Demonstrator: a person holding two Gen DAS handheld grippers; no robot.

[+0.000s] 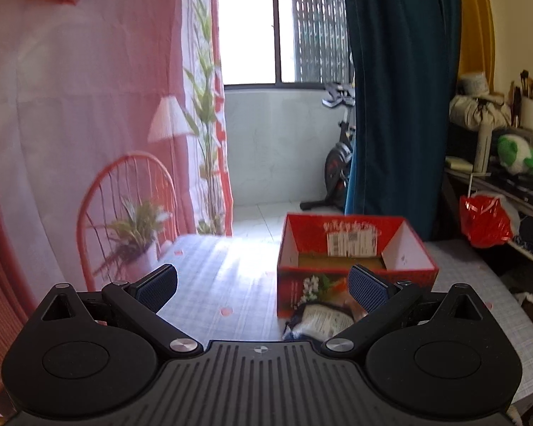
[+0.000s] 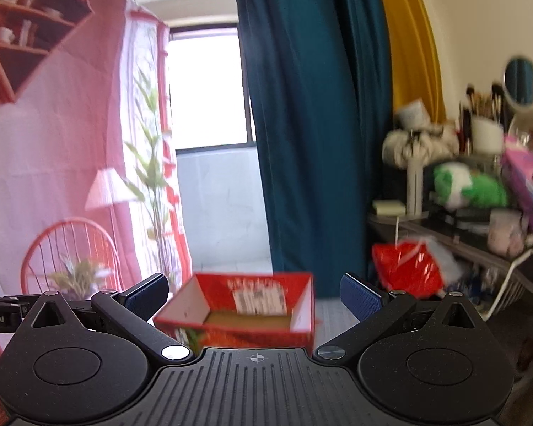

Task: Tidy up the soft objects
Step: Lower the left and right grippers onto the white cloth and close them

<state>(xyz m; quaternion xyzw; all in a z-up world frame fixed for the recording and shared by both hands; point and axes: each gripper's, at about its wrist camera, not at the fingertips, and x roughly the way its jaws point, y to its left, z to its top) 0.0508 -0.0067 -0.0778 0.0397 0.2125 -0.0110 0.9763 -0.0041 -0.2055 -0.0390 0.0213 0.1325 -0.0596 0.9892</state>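
My left claw [image 1: 263,284] and right claw [image 2: 254,296] are both wide open, holding nothing. The red box [image 1: 355,252] has a white label, too blurry to read.

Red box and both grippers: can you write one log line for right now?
left gripper: open, holding nothing | right gripper: open, holding nothing | red box: open-topped, on table | packet: lying against box front

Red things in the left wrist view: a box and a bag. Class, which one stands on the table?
The red box: open-topped, standing on the checked tablecloth. The red bag hangs off to the right, beside the cluttered shelf, clear of the table.
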